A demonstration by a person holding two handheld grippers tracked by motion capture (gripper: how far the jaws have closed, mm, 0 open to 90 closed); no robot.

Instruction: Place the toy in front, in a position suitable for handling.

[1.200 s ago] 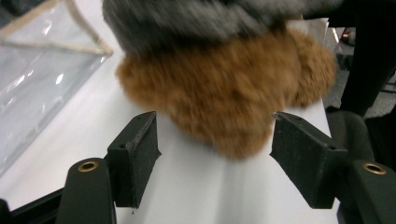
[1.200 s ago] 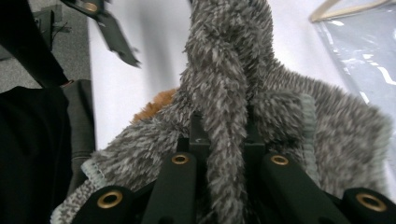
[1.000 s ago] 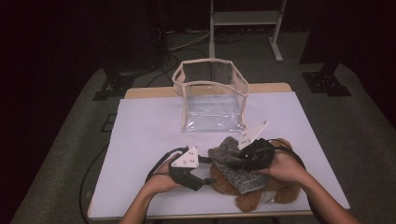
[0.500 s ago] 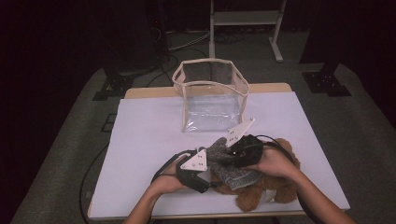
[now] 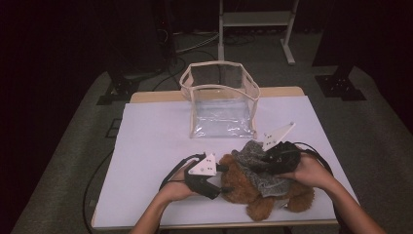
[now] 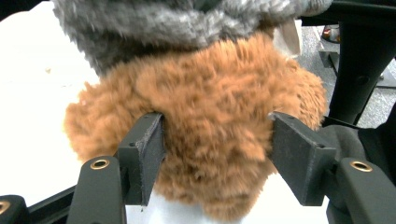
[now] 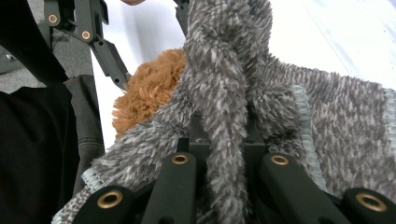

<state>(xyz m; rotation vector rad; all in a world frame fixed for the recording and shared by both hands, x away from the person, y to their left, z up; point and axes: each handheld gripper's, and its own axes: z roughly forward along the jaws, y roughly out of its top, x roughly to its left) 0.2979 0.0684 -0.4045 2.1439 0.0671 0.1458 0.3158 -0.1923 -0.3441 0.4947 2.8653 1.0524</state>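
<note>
A brown teddy bear (image 5: 239, 186) lies near the table's front edge, with a grey fuzzy cloth (image 5: 258, 175) draped over it. My left gripper (image 5: 223, 181) comes at the bear from the left. In the left gripper view its jaws press into a lump of the bear's fur (image 6: 215, 116) under the grey cloth (image 6: 177, 23). My right gripper (image 5: 257, 165) reaches in from the right and is shut on a bunched fold of the cloth (image 7: 224, 84). The cloth spreads out behind it, and the bear's fur (image 7: 149, 93) shows to the left.
A clear plastic bag with a beige rim (image 5: 221, 105) stands open at the middle back of the white table (image 5: 156, 141). Cables trail from both grippers. The person's dark clothing (image 7: 42, 154) is close on the left of the right gripper view.
My right gripper went left over the bear with the grey cloth, then came back to the right, drawing the cloth with it. The left gripper has stayed on the bear.
</note>
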